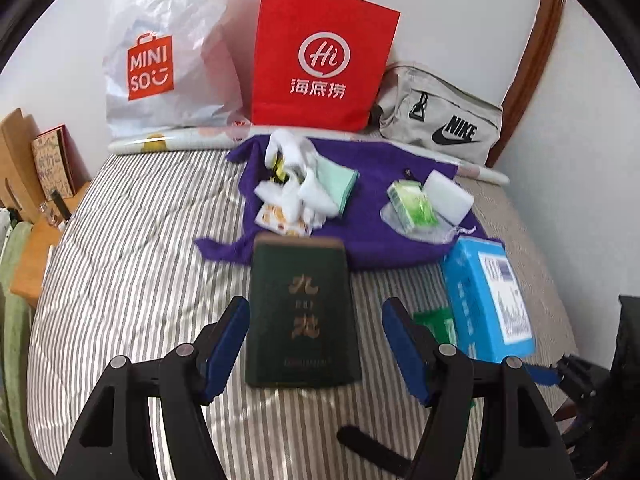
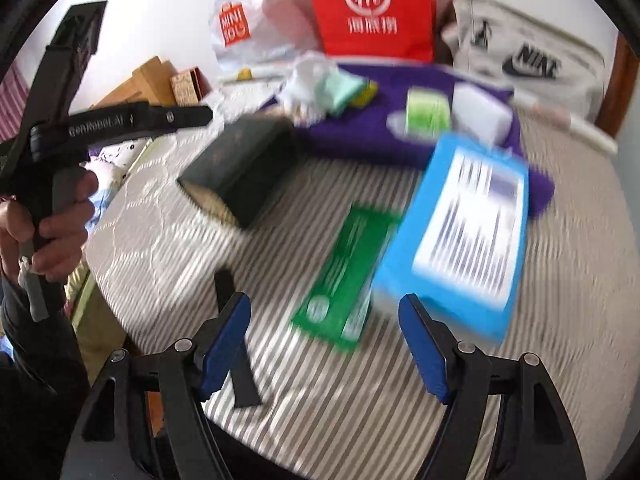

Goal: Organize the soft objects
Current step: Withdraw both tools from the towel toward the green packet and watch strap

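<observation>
My left gripper [image 1: 316, 344] is open, its blue pads on either side of a dark green box [image 1: 302, 316] that lies on the striped bed, not touching it. My right gripper [image 2: 324, 344] is open and empty above the bed, near a flat green packet [image 2: 348, 272] and a blue tissue pack [image 2: 464, 232]. A purple towel [image 1: 360, 216] behind holds white crumpled cloths [image 1: 296, 184], a mint cloth [image 1: 340, 180], a green wrapped pack [image 1: 412, 204] and a white sponge [image 1: 448, 196]. The right wrist view is blurred by motion.
A white Miniso bag [image 1: 160, 60], a red paper bag [image 1: 320, 64] and a grey Nike pouch [image 1: 440, 120] stand against the wall at the head of the bed. A wooden side table [image 1: 28, 248] with boxes is at the left. The left hand-held gripper body [image 2: 60, 136] shows in the right view.
</observation>
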The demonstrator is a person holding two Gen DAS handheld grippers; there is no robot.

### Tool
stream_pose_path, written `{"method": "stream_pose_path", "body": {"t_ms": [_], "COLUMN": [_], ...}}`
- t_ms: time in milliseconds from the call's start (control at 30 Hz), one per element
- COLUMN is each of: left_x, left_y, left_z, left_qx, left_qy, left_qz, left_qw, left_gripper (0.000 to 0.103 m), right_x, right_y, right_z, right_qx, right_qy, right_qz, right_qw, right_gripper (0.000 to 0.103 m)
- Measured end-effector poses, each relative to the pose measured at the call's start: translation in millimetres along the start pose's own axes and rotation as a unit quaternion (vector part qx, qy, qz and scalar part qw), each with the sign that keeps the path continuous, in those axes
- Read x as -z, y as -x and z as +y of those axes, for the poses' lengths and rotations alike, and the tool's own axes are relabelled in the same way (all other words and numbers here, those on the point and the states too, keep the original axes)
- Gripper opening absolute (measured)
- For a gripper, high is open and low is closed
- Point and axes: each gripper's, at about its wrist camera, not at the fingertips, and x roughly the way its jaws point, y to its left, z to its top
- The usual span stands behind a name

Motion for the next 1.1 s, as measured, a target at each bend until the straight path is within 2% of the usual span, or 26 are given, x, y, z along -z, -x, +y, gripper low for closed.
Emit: {"method": "stream_pose_path", "body": {"t_ms": [133, 200, 333, 567, 667, 767, 833, 867, 900, 967, 1100], "left_x": [20, 28, 45, 65, 70, 73, 76, 77, 78, 80, 84], "left_y": [3, 2, 0, -3, -4, -6, -7, -6, -6, -4, 5], "left_z": [4, 7, 13, 23, 24, 24, 24, 24, 24, 23, 19], "left_qx": [0.012, 0.015, 0.009, 0.020, 0.008, 0.007, 0.005, 0.002, -0.001, -0.009, -0.031], "left_qy": [0.005, 0.006, 0.016, 0.030, 0.026, 0.024, 0.022, 0.021, 0.020, 0.018, 0.010], "left_qz": [0.002, 0.007, 0.006, 0.013, 0.013, 0.016, 0.017, 0.017, 0.015, 0.013, 0.004], "left_qw": [0.9999, 0.9998, 0.9998, 0.9993, 0.9996, 0.9996, 0.9996, 0.9996, 0.9997, 0.9997, 0.9995], "left_gripper": [0.067, 0.067, 0.067, 0.067, 0.067, 0.067, 0.067, 0.067, 0.067, 0.067, 0.067], "right_x": [11, 12, 12, 9, 7, 8, 9, 11, 12, 15, 19], "right_y": [-16, -21, -33, -53, -58, -63, -66, -65, -63, -59, -54], "right_z": [-3, -5, -6, 0, 8, 16, 23, 24, 24, 23, 16], "right_qx": [0.018, 0.029, 0.039, 0.054, 0.081, 0.117, 0.145, 0.146, 0.146, 0.144, 0.127], "right_qy": [-0.032, -0.048, -0.070, -0.095, -0.097, -0.094, -0.079, -0.076, -0.074, -0.071, -0.069], "right_qz": [0.005, -0.008, -0.014, -0.016, -0.032, -0.039, -0.040, -0.044, -0.047, -0.052, -0.053], "right_qw": [0.999, 0.998, 0.997, 0.994, 0.991, 0.988, 0.985, 0.985, 0.985, 0.986, 0.988], "right_gripper": [0.076, 0.076, 0.076, 0.077, 0.081, 0.082, 0.077, 0.075, 0.069, 0.052, 0.047]}}
